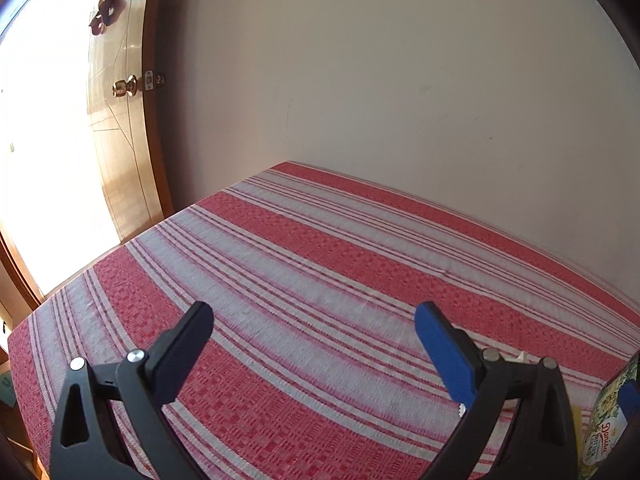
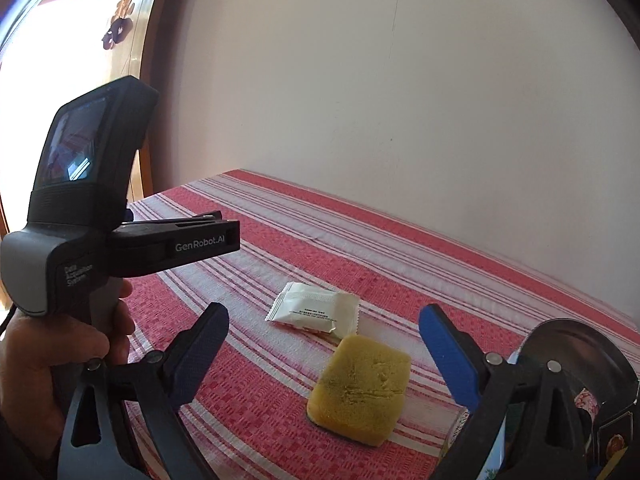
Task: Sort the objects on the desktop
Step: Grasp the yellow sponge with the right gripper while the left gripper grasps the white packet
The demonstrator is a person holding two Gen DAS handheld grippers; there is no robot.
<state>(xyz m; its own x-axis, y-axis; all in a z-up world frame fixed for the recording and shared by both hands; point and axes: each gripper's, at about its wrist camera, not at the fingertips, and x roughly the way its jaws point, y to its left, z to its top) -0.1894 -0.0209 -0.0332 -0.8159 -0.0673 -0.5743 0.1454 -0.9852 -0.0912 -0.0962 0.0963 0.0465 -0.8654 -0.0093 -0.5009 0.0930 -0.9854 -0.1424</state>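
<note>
1. My left gripper (image 1: 314,316) – jaws spread, nothing between, over striped tablecloth (image 1: 320,248).
2. My right gripper (image 2: 324,320) – jaws wide, gripping nothing.
3. Yellow sponge (image 2: 360,394) on the cloth, touching white sachet (image 2: 314,312); both ahead of right jaws.

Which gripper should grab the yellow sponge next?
Right, probably. The right gripper is open with the yellow sponge lying just ahead between its fingers. The left gripper, also open, faces only bare striped tablecloth.

Sachet (image 2: 316,312) behind sponge (image 2: 360,392) on tablecloth (image 2: 400,264)
</note>
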